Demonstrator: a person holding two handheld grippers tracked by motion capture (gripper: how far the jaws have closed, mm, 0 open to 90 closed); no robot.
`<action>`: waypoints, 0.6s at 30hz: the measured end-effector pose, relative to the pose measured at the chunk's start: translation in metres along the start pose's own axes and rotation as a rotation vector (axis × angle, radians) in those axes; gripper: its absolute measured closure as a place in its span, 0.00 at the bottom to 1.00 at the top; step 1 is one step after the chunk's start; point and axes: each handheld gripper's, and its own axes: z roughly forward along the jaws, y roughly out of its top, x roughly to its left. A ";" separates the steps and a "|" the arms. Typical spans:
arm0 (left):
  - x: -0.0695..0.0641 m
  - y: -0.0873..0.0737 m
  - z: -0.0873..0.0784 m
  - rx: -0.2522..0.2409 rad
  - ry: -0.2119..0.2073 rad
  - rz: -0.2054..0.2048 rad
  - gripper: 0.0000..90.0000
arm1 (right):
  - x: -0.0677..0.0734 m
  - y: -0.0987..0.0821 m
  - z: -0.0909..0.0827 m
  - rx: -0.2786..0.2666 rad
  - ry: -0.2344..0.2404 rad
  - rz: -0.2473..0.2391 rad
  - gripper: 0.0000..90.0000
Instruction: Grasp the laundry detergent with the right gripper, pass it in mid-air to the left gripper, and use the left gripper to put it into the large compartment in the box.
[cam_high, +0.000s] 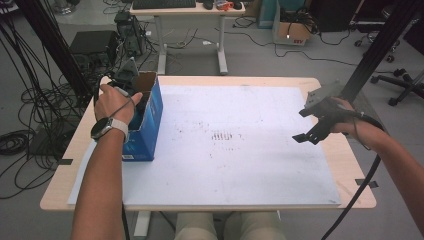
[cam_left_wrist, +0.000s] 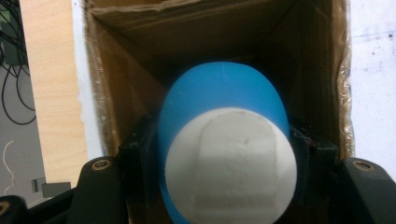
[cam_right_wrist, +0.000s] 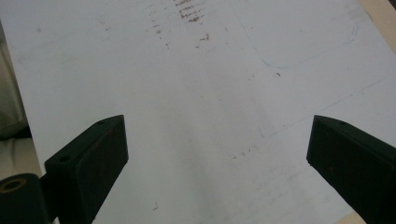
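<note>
Both jaws of your left gripper (cam_left_wrist: 224, 158) clamp a blue cup (cam_left_wrist: 223, 140) inside the open cardboard box (cam_left_wrist: 126, 84), its long axis running along the jaws, white base toward you. Your right gripper (cam_right_wrist: 217, 158) hovers wide open, holding nothing, over the white board (cam_right_wrist: 210, 70).

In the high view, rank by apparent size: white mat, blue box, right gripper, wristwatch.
1. White mat, by far the largest.
2. Blue box.
3. Right gripper, jaws open above the mat.
4. Wristwatch, smallest, though it sits nearer the camera.
</note>
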 end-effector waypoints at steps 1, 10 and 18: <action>0.000 0.000 0.000 0.000 0.000 0.000 0.42 | 0.000 0.000 0.000 0.000 0.000 0.000 0.06; -0.001 0.001 0.000 0.012 0.001 -0.010 0.42 | 0.000 -0.001 0.002 -0.008 0.002 0.002 0.06; 0.000 0.001 0.001 0.010 0.004 -0.009 0.42 | 0.000 -0.001 0.002 -0.010 0.003 0.001 0.06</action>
